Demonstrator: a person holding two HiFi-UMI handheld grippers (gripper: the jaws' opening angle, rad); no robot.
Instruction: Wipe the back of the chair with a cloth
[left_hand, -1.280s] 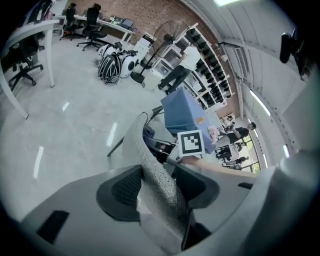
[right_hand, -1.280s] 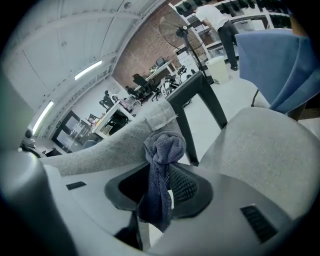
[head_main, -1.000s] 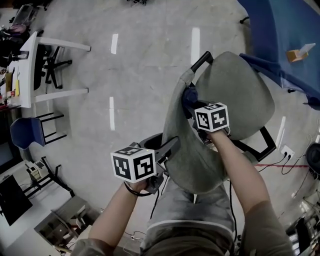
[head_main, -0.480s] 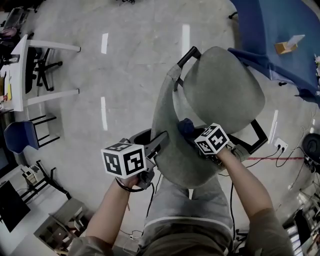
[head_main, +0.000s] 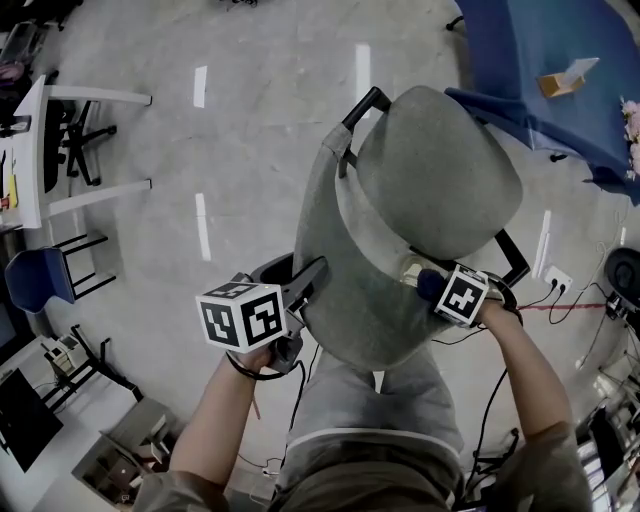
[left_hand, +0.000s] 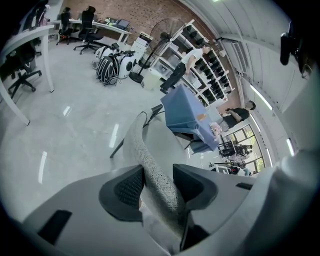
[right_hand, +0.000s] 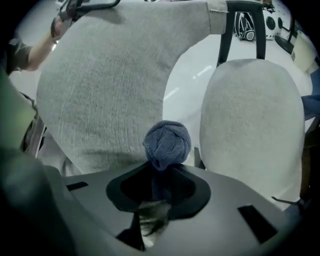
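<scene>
Shiny grey floor (head_main: 250, 120) is seen all around, with bright stripes of light on it. At the top right, a big table is covered with a blue sheet (head_main: 530, 50), and a small box (head_main: 566, 78) is set on it. At the left edge a white desk (head_main: 40, 140) is seen, and a small blue chair (head_main: 40, 272) is placed near it.

In the middle, a grey chair (head_main: 440, 175) with black arm rests (head_main: 515, 262) is seen from above. Its round seat is turned away from the person. The chair back (head_main: 345, 290) is nearest to the person's legs.

The chair back is held at its left edge by the left claw (head_main: 308, 280). In the left gripper view, the rough grey edge of the back (left_hand: 152, 175) is squeezed between the two black pads (left_hand: 125, 187) of the left claw (left_hand: 156, 186).

The right claw (head_main: 432, 290) is held at the right side of the chair, low down where the back meets the seat. A small dark blue cloth (head_main: 424, 283) is gripped in it. In the right gripper view, the jaws of the right claw (right_hand: 159, 180) are closed tight on the cloth (right_hand: 167, 141), which is bunched into a ball that sticks out past them. The ball is seen in front of the low part of the back, just beside the gap between back and seat. Whether the back is touched by it cannot be told.

A cube with square marks is carried on each claw (head_main: 243, 315) (head_main: 462, 296).
</scene>
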